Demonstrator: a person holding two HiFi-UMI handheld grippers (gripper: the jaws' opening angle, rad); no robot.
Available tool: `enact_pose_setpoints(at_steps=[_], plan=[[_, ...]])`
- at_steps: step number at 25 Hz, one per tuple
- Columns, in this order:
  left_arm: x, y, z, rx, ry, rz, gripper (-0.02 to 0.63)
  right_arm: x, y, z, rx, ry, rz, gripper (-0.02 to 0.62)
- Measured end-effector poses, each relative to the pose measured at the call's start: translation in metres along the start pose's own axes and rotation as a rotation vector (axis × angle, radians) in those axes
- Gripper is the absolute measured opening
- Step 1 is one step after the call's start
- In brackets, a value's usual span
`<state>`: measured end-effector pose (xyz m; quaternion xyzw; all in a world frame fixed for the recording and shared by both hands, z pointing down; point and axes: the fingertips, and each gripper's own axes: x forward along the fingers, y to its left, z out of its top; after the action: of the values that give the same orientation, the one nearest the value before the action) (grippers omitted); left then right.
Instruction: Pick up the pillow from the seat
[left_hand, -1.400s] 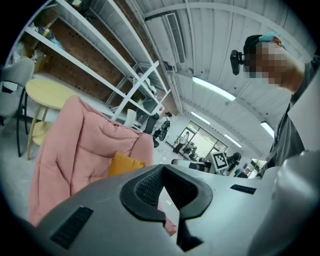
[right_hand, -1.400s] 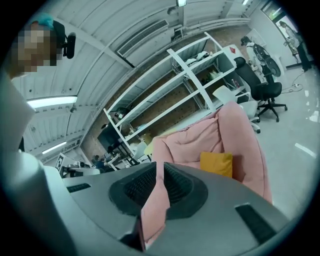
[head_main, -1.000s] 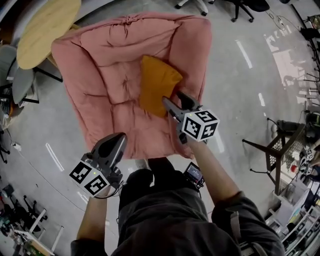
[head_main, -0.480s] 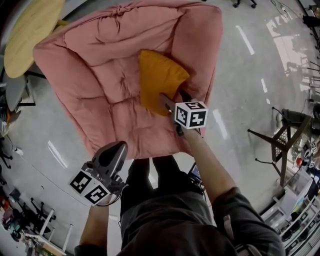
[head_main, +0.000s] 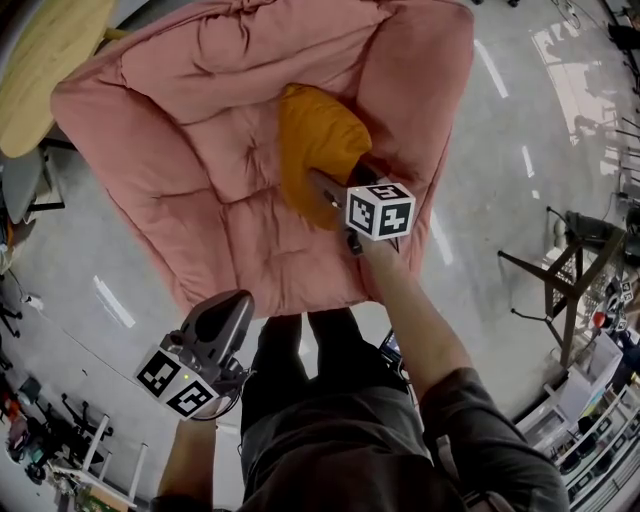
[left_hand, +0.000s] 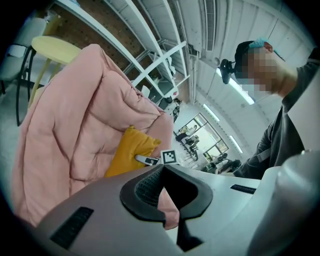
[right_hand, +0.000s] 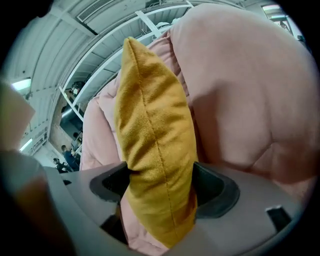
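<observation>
A mustard-yellow pillow (head_main: 315, 140) leans against the right side of a pink cushioned seat (head_main: 200, 150). My right gripper (head_main: 340, 180) reaches over the seat's front to the pillow's near corner. In the right gripper view the pillow (right_hand: 150, 140) stands on edge between the wide-spread jaws of the right gripper (right_hand: 160, 185), filling the gap; I see no squeeze in the fabric. My left gripper (head_main: 235, 300) hangs below the seat's front edge, jaws together and empty. The left gripper view shows the left gripper (left_hand: 161, 170) pointing at the seat (left_hand: 65, 125) and the pillow (left_hand: 127, 152).
A pale round table (head_main: 40, 70) stands behind the seat at the far left. A dark folding stand (head_main: 545, 290) and cluttered shelves are on the right. The person's legs stand right at the seat's front edge, on a grey glossy floor (head_main: 490, 160).
My right gripper has moved forward and its jaws now stand around the pillow's near corner. The seat has drifted down in view. The left gripper has hardly moved.
</observation>
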<state>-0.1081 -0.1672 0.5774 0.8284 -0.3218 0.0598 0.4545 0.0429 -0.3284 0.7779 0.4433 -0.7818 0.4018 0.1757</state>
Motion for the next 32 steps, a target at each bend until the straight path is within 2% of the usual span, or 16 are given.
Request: enact_pose_setpoints(at_steps=[7,9,13,19,25,32], plan=[[-0.005,0.011,0.0,-0.009,-0.002,-0.005,0.009,0.019,0.006,0.003,0.012,-0.015,0.029,0.324],[-0.008,0.014,0.001,-0.009,-0.004,-0.009,0.009,0.017,0.011,0.002,0.01,-0.026,0.032,0.298],[-0.011,0.011,0.005,-0.002,-0.016,-0.021,0.009,0.004,0.019,-0.002,0.001,-0.033,0.031,0.255],[-0.017,-0.008,0.019,0.033,-0.037,-0.036,0.009,-0.031,0.037,0.009,-0.005,-0.071,0.034,0.244],[-0.024,-0.029,0.038,0.077,-0.078,-0.057,0.009,-0.078,0.063,0.043,-0.014,-0.154,0.074,0.243],[-0.048,-0.055,0.067,0.142,-0.144,-0.067,0.009,-0.141,0.117,0.112,-0.038,-0.293,0.155,0.242]])
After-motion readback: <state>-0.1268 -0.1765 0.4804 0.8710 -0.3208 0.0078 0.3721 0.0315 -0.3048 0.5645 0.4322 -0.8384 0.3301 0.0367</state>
